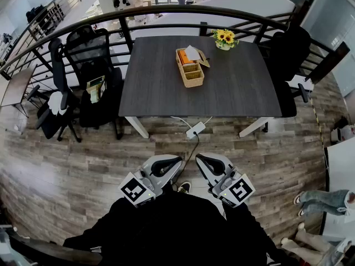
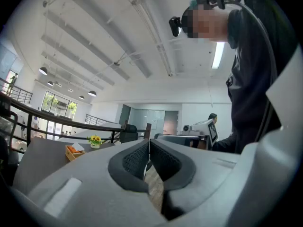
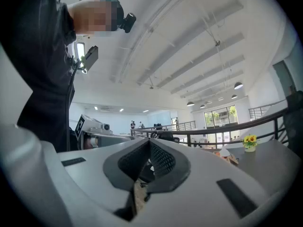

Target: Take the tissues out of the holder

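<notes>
A wooden holder (image 1: 189, 68) stands on the dark table (image 1: 155, 87), near its far middle. A white tissue (image 1: 192, 52) sticks up from its far end, beside something orange (image 1: 184, 57). My left gripper (image 1: 176, 160) and right gripper (image 1: 201, 158) are held low, close to my body, over the wooden floor well short of the table. Both are shut with nothing between the jaws. The holder (image 2: 75, 151) shows small and far off at the left of the left gripper view (image 2: 149, 143). In the right gripper view (image 3: 150, 143) the holder (image 3: 227, 156) lies at the right.
A pot of sunflowers (image 1: 223, 37) stands behind the holder. Black office chairs (image 1: 83, 76) crowd the table's left side; another chair (image 1: 288, 54) is on its right. A white power strip (image 1: 195, 130) lies on the floor before the table. A curved railing (image 1: 166, 10) runs behind.
</notes>
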